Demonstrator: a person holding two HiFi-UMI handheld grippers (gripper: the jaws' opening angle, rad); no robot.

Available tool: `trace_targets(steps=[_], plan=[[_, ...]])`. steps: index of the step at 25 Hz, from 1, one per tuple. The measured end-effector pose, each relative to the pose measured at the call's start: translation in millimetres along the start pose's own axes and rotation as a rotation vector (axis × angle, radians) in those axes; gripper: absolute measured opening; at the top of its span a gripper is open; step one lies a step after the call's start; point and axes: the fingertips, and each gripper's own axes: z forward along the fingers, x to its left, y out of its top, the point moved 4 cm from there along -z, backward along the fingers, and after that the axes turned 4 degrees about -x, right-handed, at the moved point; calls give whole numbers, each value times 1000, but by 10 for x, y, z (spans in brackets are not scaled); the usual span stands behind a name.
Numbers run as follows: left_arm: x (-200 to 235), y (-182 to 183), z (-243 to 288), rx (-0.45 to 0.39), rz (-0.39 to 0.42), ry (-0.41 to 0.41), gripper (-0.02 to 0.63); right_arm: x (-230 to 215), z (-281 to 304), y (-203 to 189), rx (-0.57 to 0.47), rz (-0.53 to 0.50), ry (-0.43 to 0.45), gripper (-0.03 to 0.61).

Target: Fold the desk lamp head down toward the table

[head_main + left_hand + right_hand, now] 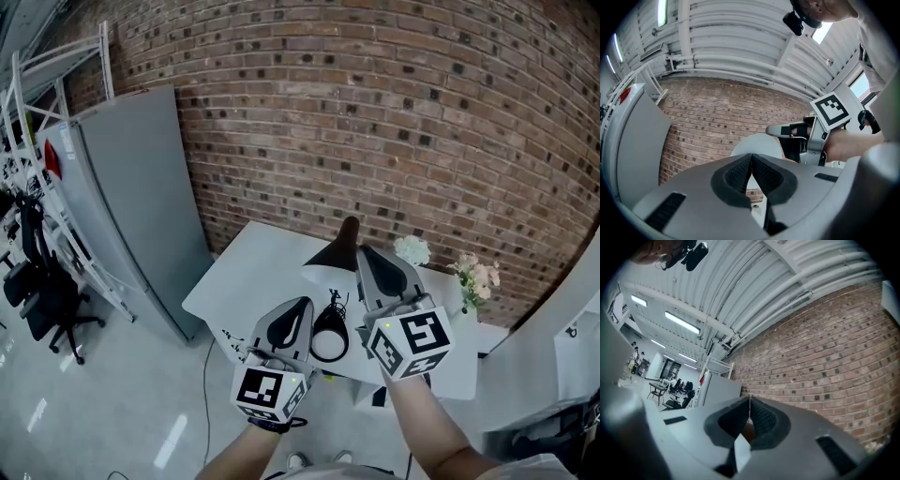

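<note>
Desk lamp (330, 264) stands on the white table (246, 272) by the brick wall (375, 112), shade tilted up (ring base (329, 345) below). Left gripper (302, 305) hovers beside the base, jaws pressed together, empty. Right gripper (362, 251), jaws likewise closed on nothing, is right beside the shade.

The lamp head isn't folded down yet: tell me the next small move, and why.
Probably open the right tongs and lower them onto the dark cone-shaped lamp shade. Both they and the left tongs are shut on nothing, hovering above the white table, and the shade appears to sit just beyond the right tips.
</note>
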Motion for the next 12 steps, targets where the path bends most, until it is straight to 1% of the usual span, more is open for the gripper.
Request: trace_targets(steps=[3, 12], plan=[[24, 55, 67, -10, 8, 2, 8, 13, 12, -40, 5, 8, 7, 17], [38, 36, 89, -14, 7, 15, 8, 110, -68, -229, 41, 26, 31, 17]])
